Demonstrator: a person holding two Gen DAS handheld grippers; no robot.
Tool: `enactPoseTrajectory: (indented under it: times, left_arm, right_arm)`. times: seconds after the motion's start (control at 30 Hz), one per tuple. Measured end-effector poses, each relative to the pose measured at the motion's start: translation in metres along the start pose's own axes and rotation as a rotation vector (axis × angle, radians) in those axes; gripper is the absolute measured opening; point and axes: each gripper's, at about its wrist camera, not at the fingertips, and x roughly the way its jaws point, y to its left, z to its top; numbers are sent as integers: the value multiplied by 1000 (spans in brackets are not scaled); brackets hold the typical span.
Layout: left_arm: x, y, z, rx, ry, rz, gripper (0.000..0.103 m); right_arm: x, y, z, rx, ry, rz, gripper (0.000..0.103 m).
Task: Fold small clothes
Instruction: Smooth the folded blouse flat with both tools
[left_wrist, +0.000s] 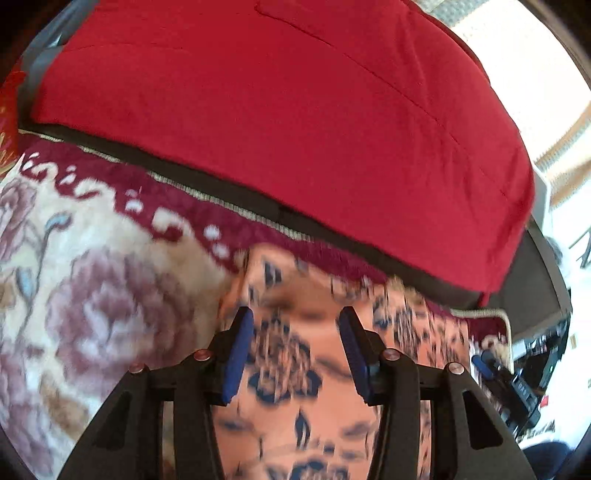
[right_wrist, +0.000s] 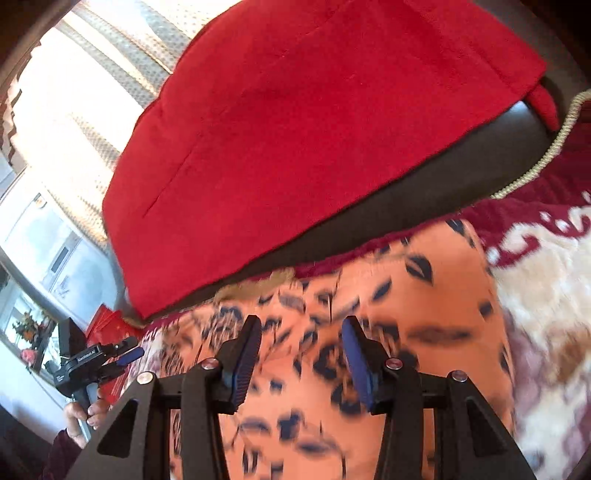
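Orange cloth (left_wrist: 295, 369) printed with dark blue flowers and leaves lies spread on a plush floral blanket (left_wrist: 92, 295) of cream, mauve and maroon — both views are blurred. The left gripper (left_wrist: 295, 321) hangs just above the cloth with its blue-padded fingers (left_wrist: 236, 354) spread apart and nothing between them. The right gripper (right_wrist: 301, 328) is likewise released, its fingers (right_wrist: 356, 362) parted over the same orange cloth (right_wrist: 369, 314), gripping nothing. Whether either tip touches the fabric cannot be told. Beyond the cloth's far edge a red cushion (left_wrist: 295, 129) rests on a dark seat (right_wrist: 388, 206). In the right wrist view the left gripper (right_wrist: 127, 352) appears at the lower left, held by a hand (right_wrist: 79, 417).
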Motion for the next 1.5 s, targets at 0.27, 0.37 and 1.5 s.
enactPoseTrajectory:
  times: [0.27,0.37,1.5]
  left_arm:
    - [-19,-8,-87,141,97,161,50]
    - [-19,-7,-104,148,97,258,59]
    - [6,-65,-96,289,37,433,78]
  right_arm:
    - [-28,16,-52,-6,38,-7,48]
    - [-34,22,-73,-12,54,-5,48]
    - [13,71,-88,-56,173,-155,47]
